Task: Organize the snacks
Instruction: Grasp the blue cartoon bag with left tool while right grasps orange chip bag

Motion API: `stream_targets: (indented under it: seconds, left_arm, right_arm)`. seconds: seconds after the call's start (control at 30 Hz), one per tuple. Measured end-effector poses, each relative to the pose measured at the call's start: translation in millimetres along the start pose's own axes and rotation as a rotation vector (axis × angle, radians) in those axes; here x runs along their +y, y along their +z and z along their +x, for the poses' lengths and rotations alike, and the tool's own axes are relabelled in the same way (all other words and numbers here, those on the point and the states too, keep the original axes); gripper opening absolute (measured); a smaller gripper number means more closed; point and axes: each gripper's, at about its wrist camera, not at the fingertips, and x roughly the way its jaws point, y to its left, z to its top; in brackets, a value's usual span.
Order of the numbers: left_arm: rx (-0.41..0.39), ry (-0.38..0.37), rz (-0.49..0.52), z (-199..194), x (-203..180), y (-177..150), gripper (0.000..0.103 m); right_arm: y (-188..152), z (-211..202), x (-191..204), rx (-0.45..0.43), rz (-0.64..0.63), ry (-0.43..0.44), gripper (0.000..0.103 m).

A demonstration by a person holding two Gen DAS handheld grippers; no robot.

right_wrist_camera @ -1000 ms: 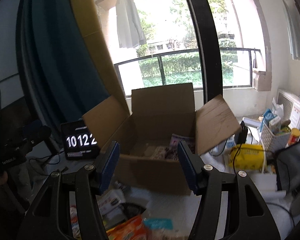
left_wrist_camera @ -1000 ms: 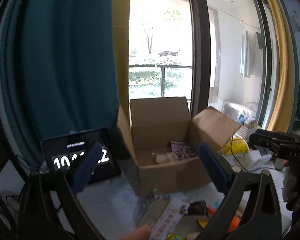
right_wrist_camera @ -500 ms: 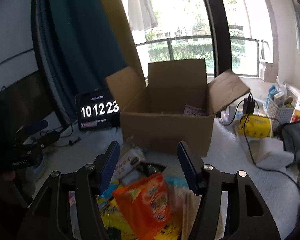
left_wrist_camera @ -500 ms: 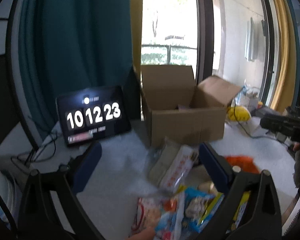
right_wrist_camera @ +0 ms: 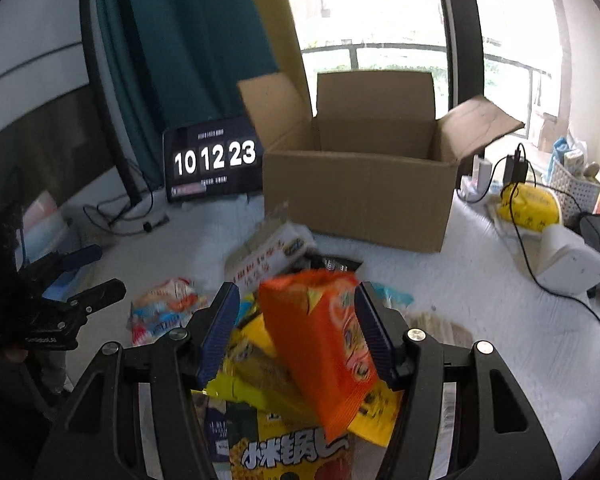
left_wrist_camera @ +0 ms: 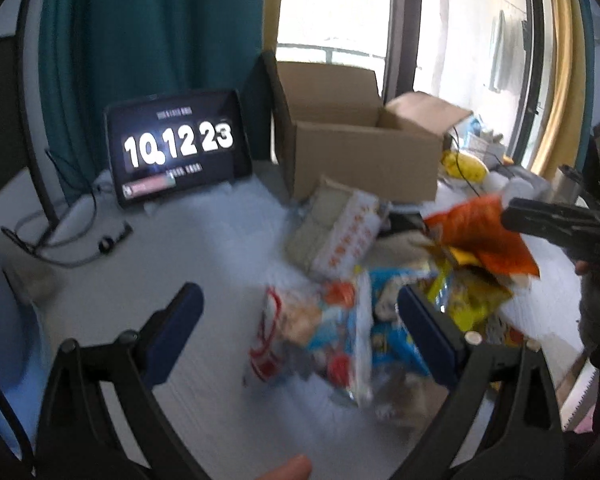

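Observation:
A pile of snack packets lies on the white table in front of an open cardboard box (right_wrist_camera: 356, 196), which also shows in the left wrist view (left_wrist_camera: 364, 160). My right gripper (right_wrist_camera: 296, 332) is open with its jaws on either side of an orange snack bag (right_wrist_camera: 328, 344) on top of the pile; I cannot tell whether the pads touch it. My left gripper (left_wrist_camera: 300, 328) is open and empty above a red, white and blue packet (left_wrist_camera: 312, 332). The orange bag (left_wrist_camera: 480, 236) shows in the left wrist view too. A white packet with red print (right_wrist_camera: 272, 256) lies nearer the box.
A tablet clock (right_wrist_camera: 214, 160) reading 10 12 23 stands left of the box, with cables (left_wrist_camera: 60, 240) beside it. A yellow pouch (right_wrist_camera: 528, 204), a white device (right_wrist_camera: 568, 260) with a black cable and a basket (right_wrist_camera: 576, 184) sit at the right.
Both grippers have dropped from box height toward the snack pile. The right gripper's jaws now flank the orange bag. The left gripper has come down over the left packets.

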Motion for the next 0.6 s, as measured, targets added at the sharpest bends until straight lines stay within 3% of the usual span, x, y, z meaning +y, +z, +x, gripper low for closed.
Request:
stream_targets:
  seconds: [0.37,0.6]
  left_arm:
    - [0.137,-0.001,0.072,38.3,-4.3,-30.5,0.099]
    - [0.178,-0.030,0.031,62.3,8.5,-33.4,0.098]
  right_arm:
    - [-19.5,19.8,-3.3,0.050,0.003,-0.044,0.063]
    - [-19.1,37.8,-10.4,0.077,0.002,-0.054,0.063]
